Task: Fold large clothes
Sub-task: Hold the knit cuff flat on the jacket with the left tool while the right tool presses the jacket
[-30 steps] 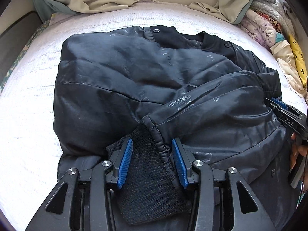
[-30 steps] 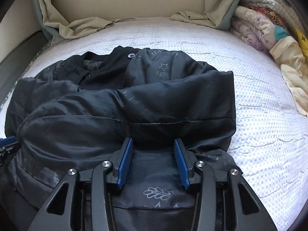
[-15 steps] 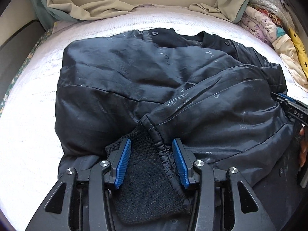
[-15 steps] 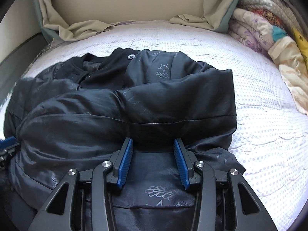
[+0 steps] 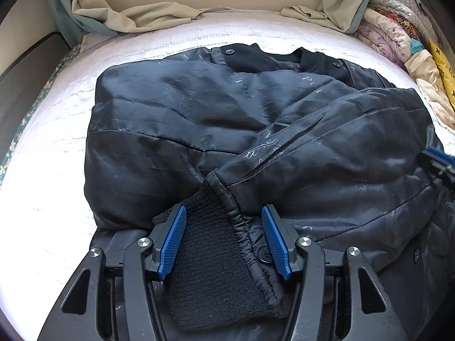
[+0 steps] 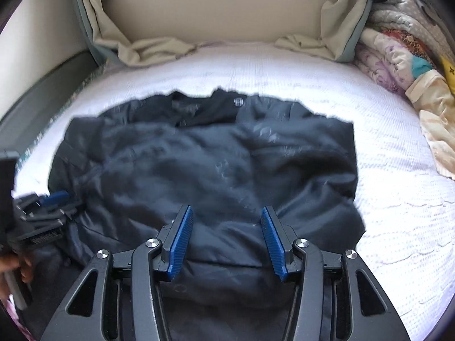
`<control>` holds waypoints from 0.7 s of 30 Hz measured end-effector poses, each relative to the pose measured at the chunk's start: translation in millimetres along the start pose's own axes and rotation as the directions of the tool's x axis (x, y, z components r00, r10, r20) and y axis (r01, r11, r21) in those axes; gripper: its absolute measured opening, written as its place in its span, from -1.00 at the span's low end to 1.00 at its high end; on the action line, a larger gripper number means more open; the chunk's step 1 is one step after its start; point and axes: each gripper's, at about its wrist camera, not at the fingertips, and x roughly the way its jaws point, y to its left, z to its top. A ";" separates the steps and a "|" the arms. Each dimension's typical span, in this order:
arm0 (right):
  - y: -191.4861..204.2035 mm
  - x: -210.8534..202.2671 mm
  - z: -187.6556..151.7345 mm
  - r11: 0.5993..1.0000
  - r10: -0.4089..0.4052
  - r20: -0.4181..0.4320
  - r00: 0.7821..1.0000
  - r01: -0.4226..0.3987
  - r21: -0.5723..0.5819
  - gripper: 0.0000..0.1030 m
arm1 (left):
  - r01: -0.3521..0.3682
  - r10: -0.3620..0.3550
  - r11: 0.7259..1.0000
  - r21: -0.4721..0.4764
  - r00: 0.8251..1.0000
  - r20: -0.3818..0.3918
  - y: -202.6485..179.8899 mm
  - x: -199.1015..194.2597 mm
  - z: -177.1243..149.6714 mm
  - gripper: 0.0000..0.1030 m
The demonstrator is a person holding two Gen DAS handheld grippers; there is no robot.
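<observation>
A black padded jacket [image 5: 227, 130] lies folded on the white bed cover [image 5: 42, 199], sleeves laid across its body. In the left wrist view its knit cuff [image 5: 210, 261] lies between the blue pads of my left gripper [image 5: 224, 230]. The jaws are opening and the pads stand apart from the cuff. The right wrist view is blurred by motion. There the jacket [image 6: 204, 164] lies below my right gripper [image 6: 226, 233], whose jaws are opening over the fabric without pinching it. Each gripper shows at the edge of the other's view: right gripper [image 5: 439, 164], left gripper [image 6: 54, 199].
A beige sheet [image 5: 136, 14] is bunched along the headboard. Patterned bedding [image 6: 403, 56] is piled at the right side of the bed. A dark bed frame [image 5: 25, 65] runs along the left edge. A person's hand [image 6: 17, 267] holds the left gripper's handle.
Both pairs of jaws have widened. The right gripper has pulled back and up from the jacket's fold, so more of the jacket shows. The left gripper has stayed over the cuff.
</observation>
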 end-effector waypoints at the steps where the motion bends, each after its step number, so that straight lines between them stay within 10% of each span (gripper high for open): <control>1: -1.0 5.4 -2.3 1.000 -0.005 -0.013 1.000 0.005 0.002 -0.07 | -0.002 0.002 1.000 0.002 1.000 0.000 0.0 0.0 -0.4 0.21; 21: -9.9 36.5 -25.1 1.000 0.014 0.036 0.999 -0.015 0.017 -0.08 | -0.035 0.035 0.999 0.012 0.999 0.020 -4.2 2.1 -6.8 0.30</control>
